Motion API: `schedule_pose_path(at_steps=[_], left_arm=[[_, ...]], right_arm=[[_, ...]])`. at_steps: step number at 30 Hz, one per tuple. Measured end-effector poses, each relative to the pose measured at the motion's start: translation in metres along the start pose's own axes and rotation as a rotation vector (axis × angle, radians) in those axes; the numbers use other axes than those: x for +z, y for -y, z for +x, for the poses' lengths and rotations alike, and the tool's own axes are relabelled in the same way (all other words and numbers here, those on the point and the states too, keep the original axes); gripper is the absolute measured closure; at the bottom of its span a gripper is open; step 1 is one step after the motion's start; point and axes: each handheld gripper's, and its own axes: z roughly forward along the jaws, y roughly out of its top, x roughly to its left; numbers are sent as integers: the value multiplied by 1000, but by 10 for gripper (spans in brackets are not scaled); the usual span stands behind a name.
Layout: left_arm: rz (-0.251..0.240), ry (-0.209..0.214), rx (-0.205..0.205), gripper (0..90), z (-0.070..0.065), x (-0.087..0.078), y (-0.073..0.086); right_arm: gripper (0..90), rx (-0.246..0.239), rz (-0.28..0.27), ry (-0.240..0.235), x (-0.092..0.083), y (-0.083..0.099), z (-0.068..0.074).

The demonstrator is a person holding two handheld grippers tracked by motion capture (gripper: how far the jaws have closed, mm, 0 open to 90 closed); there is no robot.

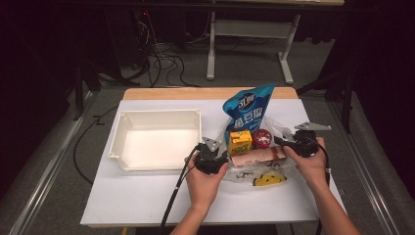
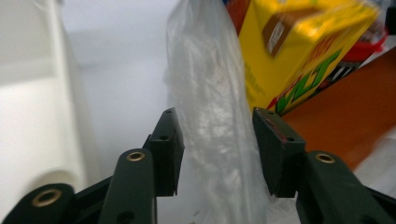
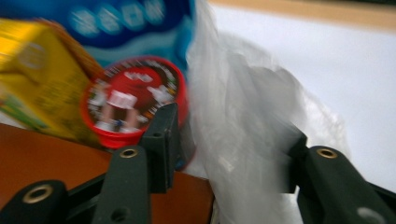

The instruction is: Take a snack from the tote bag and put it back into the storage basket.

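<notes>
1. Now the clear plastic bag (image 1: pixel 254 164) lies on the bench (image 1: pixel 147 196), its long axis from left to right, snacks inside, between both hands.
2. Left gripper (image 1: pixel 214 155) is at the bag's left edge; its fingers (image 2: pixel 166 151) stand half open around the film, seemingly not pressing.
3. Right gripper (image 1: pixel 293 142) stands the same way at the right edge.
</notes>
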Motion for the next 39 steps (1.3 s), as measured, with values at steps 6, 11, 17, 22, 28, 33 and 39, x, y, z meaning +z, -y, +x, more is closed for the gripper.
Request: schedule_pose_path(at_steps=[6, 11, 17, 22, 28, 33, 39], left_arm=[[79, -20, 34, 900, -2, 23, 11], [94, 1, 9, 900, 2, 30, 16], [69, 6, 18, 867, 4, 25, 23], [34, 17, 6, 596, 4, 6, 30], [39, 35, -27, 403, -4, -9, 42], [72, -8, 69, 471, -19, -5, 50], [78, -15, 133, 883, -11, -9, 52]], right_arm=[[900, 34, 76, 13, 13, 3, -11], [900, 137, 83, 66, 17, 9, -38], [900, 129, 140, 66, 28, 23, -42], [611, 144, 61, 36, 7, 29, -35], [654, 141, 7, 30, -35, 53, -16], [813, 132, 71, 3, -39, 73, -8], [893, 116, 115, 41, -33, 77, -22]])
